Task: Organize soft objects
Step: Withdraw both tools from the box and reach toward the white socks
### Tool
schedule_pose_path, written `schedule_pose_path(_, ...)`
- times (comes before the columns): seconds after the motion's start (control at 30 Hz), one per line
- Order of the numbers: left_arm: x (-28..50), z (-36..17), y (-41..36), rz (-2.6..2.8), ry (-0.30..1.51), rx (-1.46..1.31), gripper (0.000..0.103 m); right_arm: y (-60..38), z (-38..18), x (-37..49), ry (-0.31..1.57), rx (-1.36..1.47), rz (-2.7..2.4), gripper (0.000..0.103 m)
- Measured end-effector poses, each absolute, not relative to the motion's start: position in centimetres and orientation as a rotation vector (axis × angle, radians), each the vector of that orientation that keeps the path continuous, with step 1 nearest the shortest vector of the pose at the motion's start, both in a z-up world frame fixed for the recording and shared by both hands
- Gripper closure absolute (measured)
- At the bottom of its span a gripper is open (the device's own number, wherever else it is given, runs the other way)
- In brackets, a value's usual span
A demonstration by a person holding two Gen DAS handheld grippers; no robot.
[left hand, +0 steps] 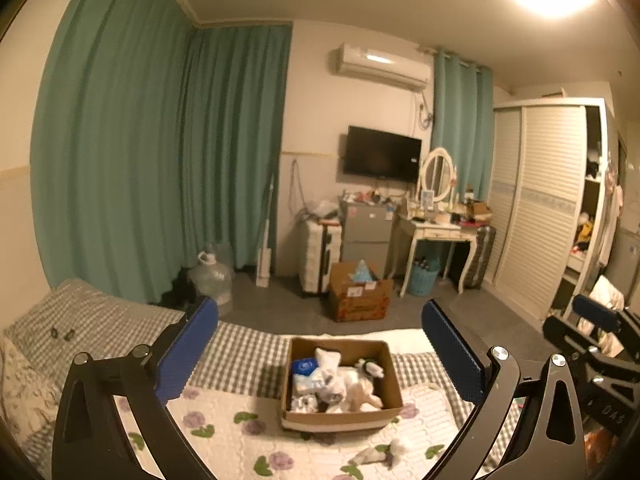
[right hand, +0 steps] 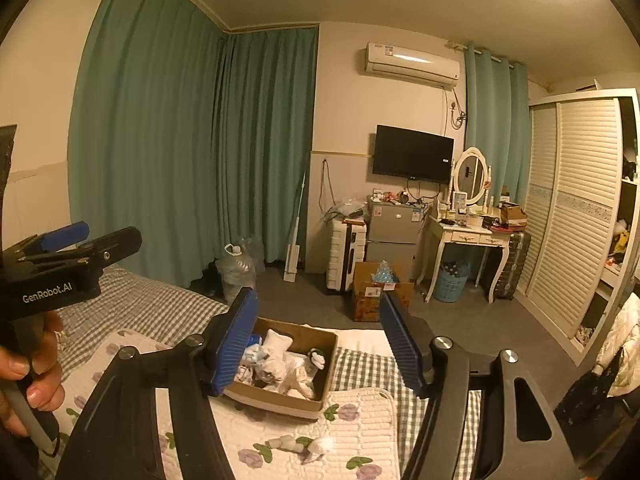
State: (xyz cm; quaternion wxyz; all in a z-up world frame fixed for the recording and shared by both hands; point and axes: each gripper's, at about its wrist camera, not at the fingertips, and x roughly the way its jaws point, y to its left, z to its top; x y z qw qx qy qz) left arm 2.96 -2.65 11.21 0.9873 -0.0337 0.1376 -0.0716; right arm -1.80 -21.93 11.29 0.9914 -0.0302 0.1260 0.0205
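— While we hold both tools up over the bed, where do the soft things sit?

— Most are in the cardboard box (left hand: 340, 384), low and centre in the left wrist view, on the flowered quilt (left hand: 224, 412). It is heaped with white stuffed pieces and a blue packet (left hand: 303, 367). One small white soft toy (left hand: 394, 450) lies loose on the quilt, toward the bottom of the frame, just in front of the box.

— And our jaws?

— Our left gripper (left hand: 320, 348) stands wide, nothing between its blue pads. Our right gripper (right hand: 318, 342) is open too, moderately wide and empty; the box only shows through the gap, well beyond the tips.

— What could go wrong from here?

— We judge the loose toy the likely next pick. It is limp and lies flat on a padded quilt, so we might pinch the quilt with it and drag the cover. A shallow bite on one end could let it slip out on the way across.

— Anything about the box?

— It already looks heaped. Dropping the toy from high could let it bounce off the pile and roll back out. Our two tools are also near each other, the right one showing at the right edge of the left view, so reaching in together risks a knock.
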Motion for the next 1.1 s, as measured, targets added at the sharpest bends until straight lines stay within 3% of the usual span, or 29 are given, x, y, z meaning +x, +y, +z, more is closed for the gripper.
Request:
schedule_pose_path(0.27,3.9,7.2,-3.5,-0.137,0.347,-0.061,0.0,-23.6,8.2,-1.6,0.303,-0.051,0.031,0.038)
schedule_pose_path(1.1,10.0,-7.2,-8.0,-0.164,0.646,0.06,0.0,-26.3,-8.3,7.3,0.606,-0.027,0.05,0.039)
